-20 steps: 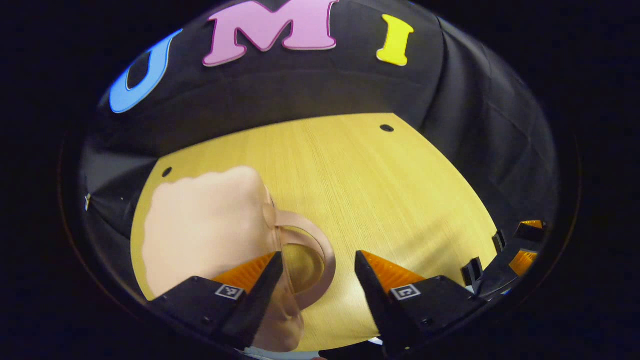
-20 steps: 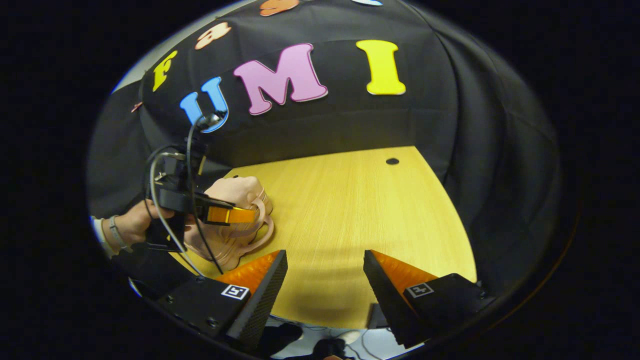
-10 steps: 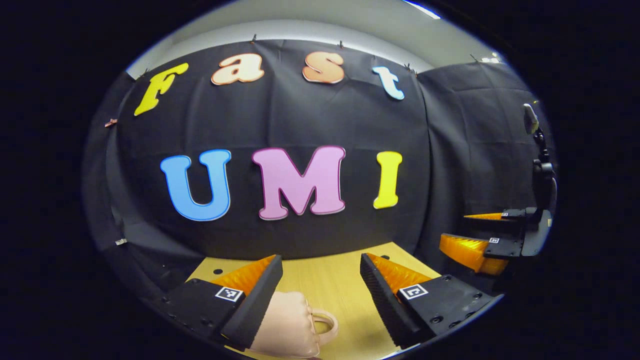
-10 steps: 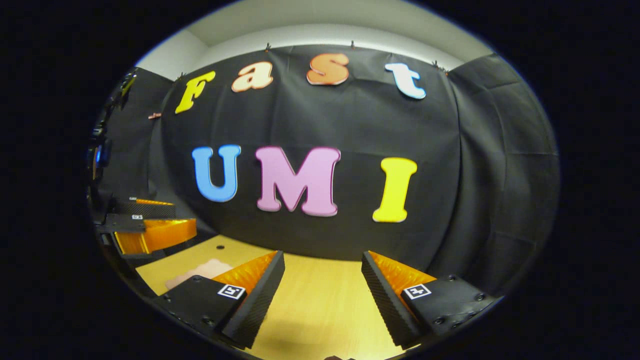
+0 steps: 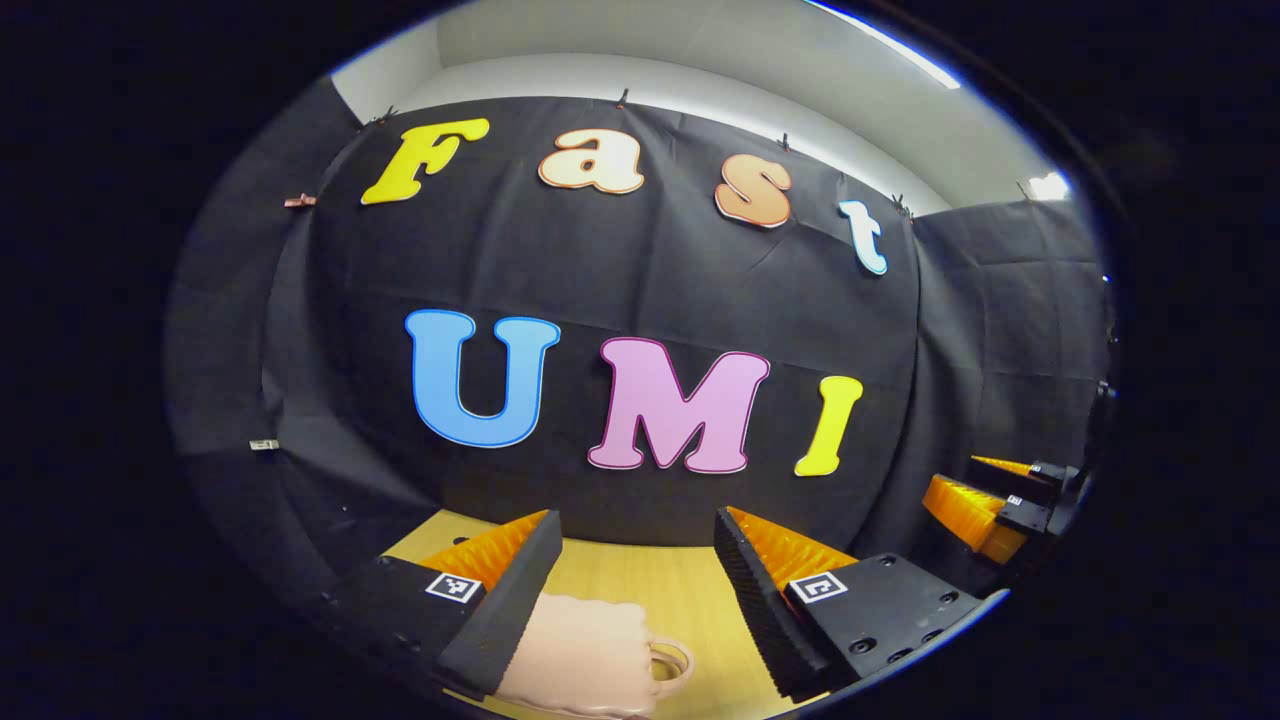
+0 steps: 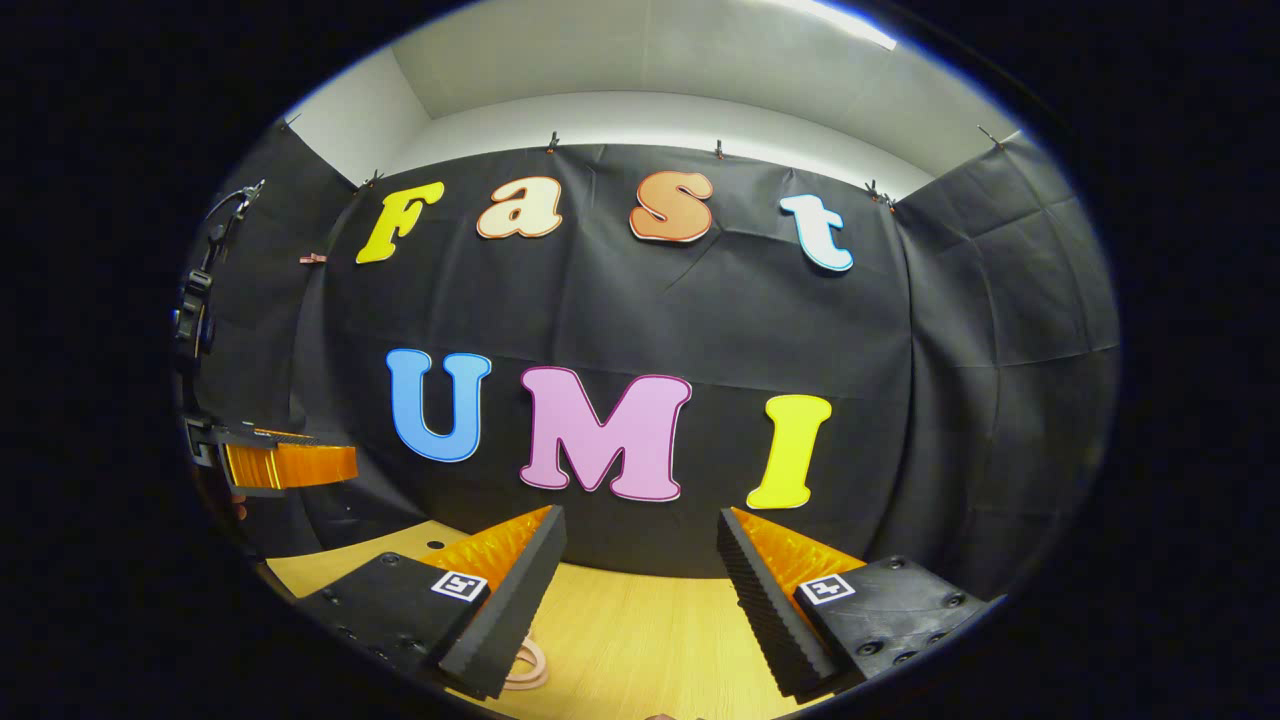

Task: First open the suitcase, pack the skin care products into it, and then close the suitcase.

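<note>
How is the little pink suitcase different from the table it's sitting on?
Colour: the suitcase is pale pink, while the table is yellowish wood with a fine grain.
Shape: the suitcase is rounded and puffy, with a loop handle on one side, while the table is flat.
Place: the suitcase rests on top, and the table carries it.
Shared: both are light, warm colours.

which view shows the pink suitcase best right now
The left gripper view: the pink suitcase lies on the wooden table between and below the left gripper fingers, body and looped handle both visible. The right gripper view catches a bit of the handle loop beside a finger.
</note>
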